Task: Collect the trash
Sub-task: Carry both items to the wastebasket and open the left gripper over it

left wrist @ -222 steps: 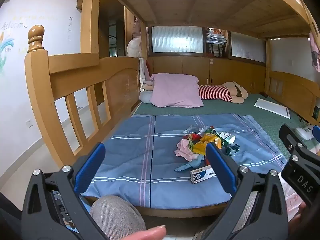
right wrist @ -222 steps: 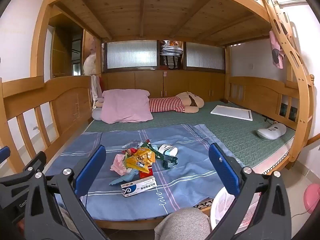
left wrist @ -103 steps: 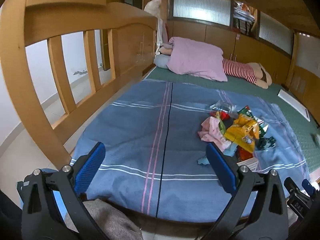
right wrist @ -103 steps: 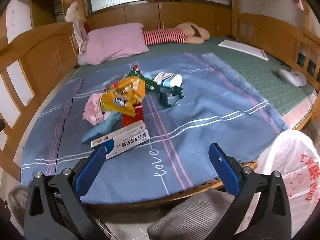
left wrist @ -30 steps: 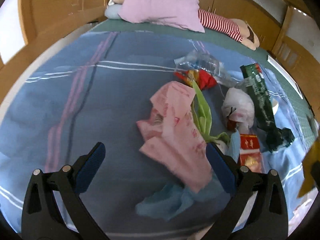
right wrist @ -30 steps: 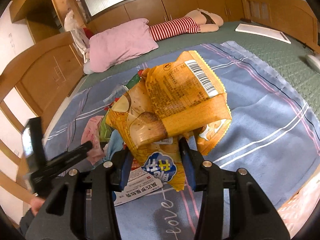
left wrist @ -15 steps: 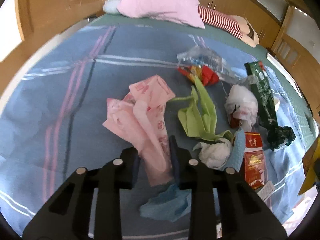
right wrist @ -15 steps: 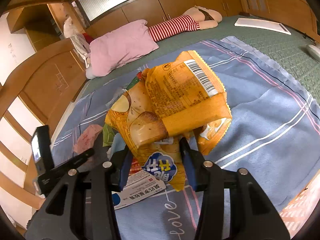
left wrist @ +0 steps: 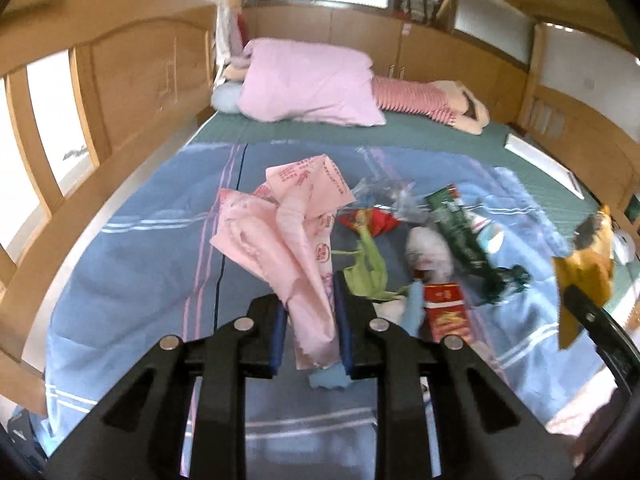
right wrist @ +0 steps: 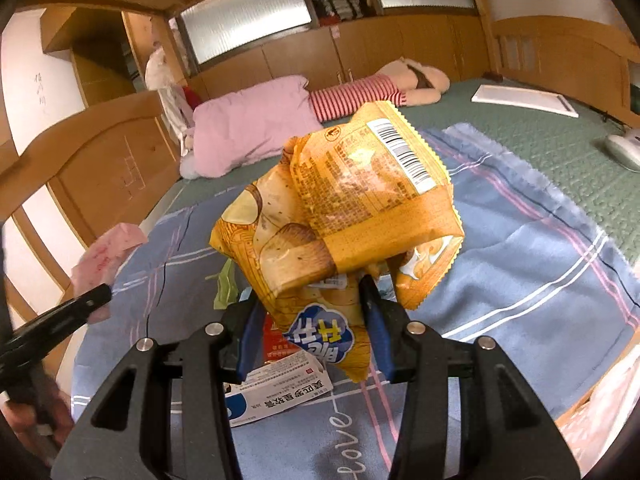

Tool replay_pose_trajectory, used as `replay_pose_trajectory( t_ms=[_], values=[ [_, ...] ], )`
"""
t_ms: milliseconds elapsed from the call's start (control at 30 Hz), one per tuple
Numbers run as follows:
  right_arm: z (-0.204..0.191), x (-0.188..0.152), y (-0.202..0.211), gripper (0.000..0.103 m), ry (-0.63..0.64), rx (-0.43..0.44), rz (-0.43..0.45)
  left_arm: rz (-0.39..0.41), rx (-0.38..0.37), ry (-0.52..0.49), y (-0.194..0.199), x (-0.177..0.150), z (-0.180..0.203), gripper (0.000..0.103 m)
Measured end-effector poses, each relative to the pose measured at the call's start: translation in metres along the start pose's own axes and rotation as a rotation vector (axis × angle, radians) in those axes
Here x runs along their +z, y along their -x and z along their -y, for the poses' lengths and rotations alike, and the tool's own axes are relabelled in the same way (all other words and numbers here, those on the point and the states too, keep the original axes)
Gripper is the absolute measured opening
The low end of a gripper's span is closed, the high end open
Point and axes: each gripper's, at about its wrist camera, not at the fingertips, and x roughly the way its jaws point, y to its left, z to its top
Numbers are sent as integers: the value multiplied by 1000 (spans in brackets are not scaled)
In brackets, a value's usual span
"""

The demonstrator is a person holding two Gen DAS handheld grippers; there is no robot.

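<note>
My left gripper (left wrist: 310, 322) is shut on a pink plastic bag (left wrist: 292, 224) and holds it above the blue blanket (left wrist: 152, 264). My right gripper (right wrist: 312, 332) is shut on an orange chip bag (right wrist: 344, 208), held up over the bed; the chip bag also shows at the right edge of the left wrist view (left wrist: 586, 264). On the blanket lie a red wrapper (left wrist: 370, 220), a green wrapper (left wrist: 366, 272), a dark green packet (left wrist: 460, 232), a white wad (left wrist: 430, 252), a red box (left wrist: 446, 312) and a white and blue box (right wrist: 276, 396).
A pink pillow (left wrist: 312, 84) and a striped doll (left wrist: 424, 98) lie at the bed's far end. Wooden rails (left wrist: 92, 92) line the left side. A white board (right wrist: 524, 100) and a white device (right wrist: 624, 148) lie on the green mat at right.
My left gripper has shut on the pink bag and lifted it off the blanket. My right gripper still holds the chip bag, raised a little higher.
</note>
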Motion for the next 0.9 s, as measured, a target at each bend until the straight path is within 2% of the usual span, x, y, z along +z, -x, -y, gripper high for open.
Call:
replay_pose_trajectory(
  t_ms=[167, 367, 533, 700, 800, 900],
  values=[
    [14, 0, 40, 47, -40, -6, 34, 52, -64, -53, 40, -3, 26, 22],
    [42, 0, 116, 47, -50, -80, 132, 96, -221, -122, 83, -10, 81, 23],
    [79, -13, 184, 47, -113, -180, 202, 112, -415, -232, 120, -28, 155, 23],
    [118, -37, 251, 47, -188, -316, 261, 100, -598, -344, 148, -56, 231, 23],
    [139, -52, 281, 48, -220, -389, 285, 63, -676, -399, 156, -75, 267, 23],
    [158, -66, 300, 48, -255, -449, 293, 47, -714, -457, 163, -96, 297, 23]
  ],
)
